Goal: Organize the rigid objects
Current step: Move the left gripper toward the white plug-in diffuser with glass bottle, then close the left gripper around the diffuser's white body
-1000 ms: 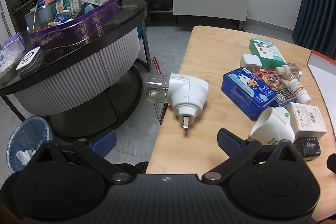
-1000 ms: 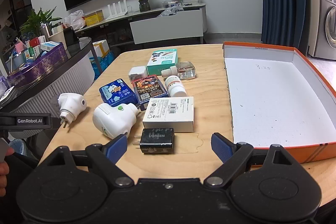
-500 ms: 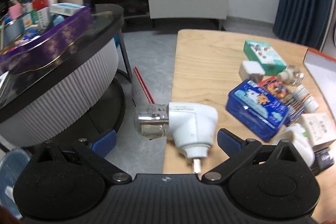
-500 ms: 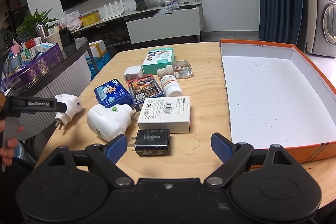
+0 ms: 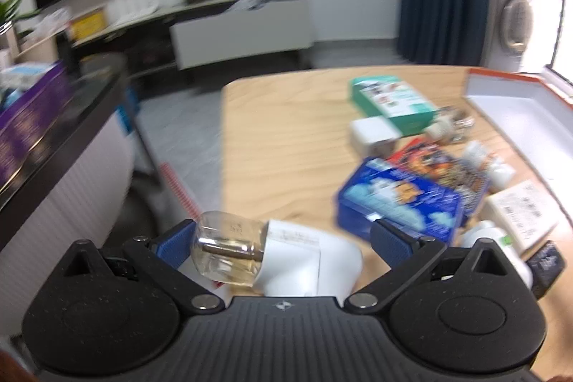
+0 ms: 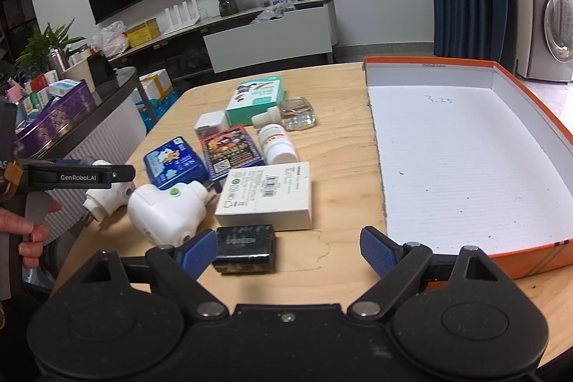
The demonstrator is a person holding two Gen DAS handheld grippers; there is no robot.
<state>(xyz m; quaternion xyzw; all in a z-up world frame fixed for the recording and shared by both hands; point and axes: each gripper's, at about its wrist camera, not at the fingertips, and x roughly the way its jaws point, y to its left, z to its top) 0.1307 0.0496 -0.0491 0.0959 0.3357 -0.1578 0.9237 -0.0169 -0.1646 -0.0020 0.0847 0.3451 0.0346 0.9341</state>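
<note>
In the left wrist view, the left gripper [image 5: 281,240] has closed in on the white plug-in diffuser [image 5: 286,262] at the near-left edge of the surface [image 5: 283,138]. A second ago the diffuser lay well ahead of the fingers; now it sits between them, its clear bottle beside the left pad. The jaws stand wide, not yet clamped, so a grasp looks like the next step. The view is blurred with motion.

In the right wrist view, the right gripper [image 6: 288,247] hovers spread over the near edge, as before, with the black charger [image 6: 245,247] just ahead between its fingers. The orange-rimmed box [image 6: 530,102] to the right holds nothing. Every item lies outside it: the white carton [image 6: 266,194], the blue tin [image 6: 175,163], the pill bottle [image 6: 277,144] and the teal box [image 6: 256,99].
</note>
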